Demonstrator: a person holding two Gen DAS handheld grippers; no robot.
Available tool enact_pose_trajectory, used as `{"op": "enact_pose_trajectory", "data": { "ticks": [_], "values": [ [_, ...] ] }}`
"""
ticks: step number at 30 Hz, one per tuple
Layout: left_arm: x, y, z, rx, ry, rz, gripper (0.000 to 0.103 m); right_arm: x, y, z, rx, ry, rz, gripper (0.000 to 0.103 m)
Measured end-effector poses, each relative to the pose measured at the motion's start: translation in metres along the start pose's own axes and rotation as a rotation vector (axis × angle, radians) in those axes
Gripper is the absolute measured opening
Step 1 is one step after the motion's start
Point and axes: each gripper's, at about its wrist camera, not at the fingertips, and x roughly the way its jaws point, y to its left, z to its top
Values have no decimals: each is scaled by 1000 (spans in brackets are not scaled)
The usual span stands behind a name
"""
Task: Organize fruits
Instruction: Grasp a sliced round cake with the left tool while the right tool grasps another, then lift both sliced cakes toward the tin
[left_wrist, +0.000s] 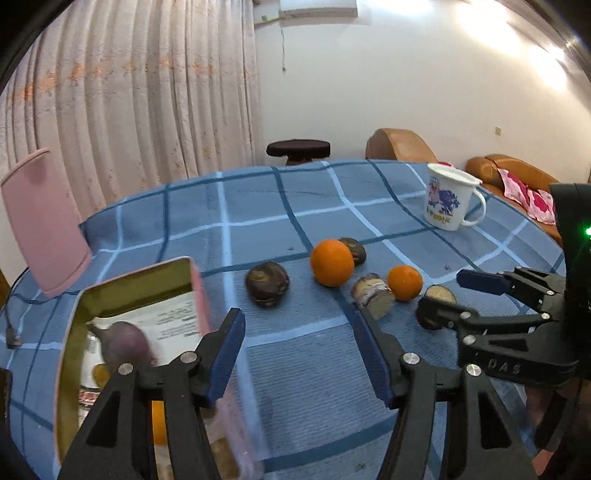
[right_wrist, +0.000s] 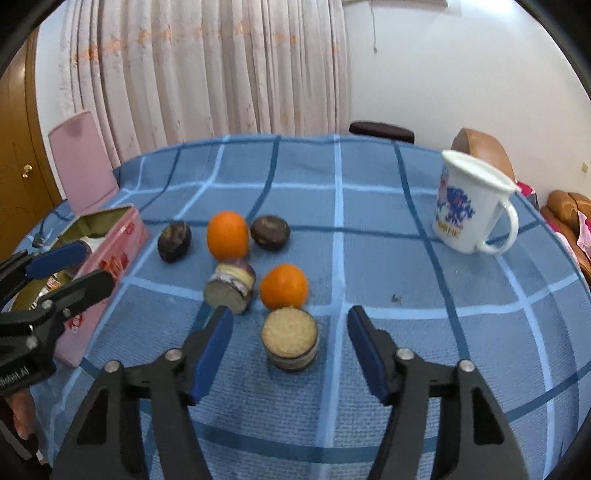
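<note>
At the far left, a pink tin box is sitting open on the blue checked table, a purple fruit lying inside. The left tool is hovering beside it, jaws apart and holding nothing. Right of the box, two oranges, dark fruits and cut pieces are lying clustered. The right tool is hanging over the nearest piece, jaws spread wide. A white mug is standing far right.

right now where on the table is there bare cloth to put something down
Bare cloth lies between the fruit cluster and the white mug, and across the far table behind the fruit. It is crowded from the pink tin to the near orange, where the right tongs hang open by the cut fruit.
</note>
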Motion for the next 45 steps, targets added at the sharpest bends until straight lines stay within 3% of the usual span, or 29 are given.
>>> {"op": "enact_pose_trajectory", "data": {
  "ticks": [2,3,12,23,25,26,27,45],
  "values": [
    [7,-4,1,4,20,-10,63,7,-3,-1,5,27,18,50],
    [8,-5,1,7,23,-14,63,8,-5,-1,8,37,16,37],
    [29,-29,12,30,59,-97,63,-4,-23,0,59,-24,-31,37],
    [69,-38,20,-18,145,-149,62,-8,-34,-1,116,-48,-16,37],
    [75,-38,21,-21,166,-158,53,-7,-33,0,111,-44,-16,37],
    [78,-38,20,-24,182,-176,43,-6,-32,0,109,-41,-16,37],
    [78,-39,20,-25,186,-185,41,-5,-32,0,106,-38,-14,37],
    [49,-30,11,-30,99,-191,39,-19,-21,-1,50,-117,19,37]
  ]
}}
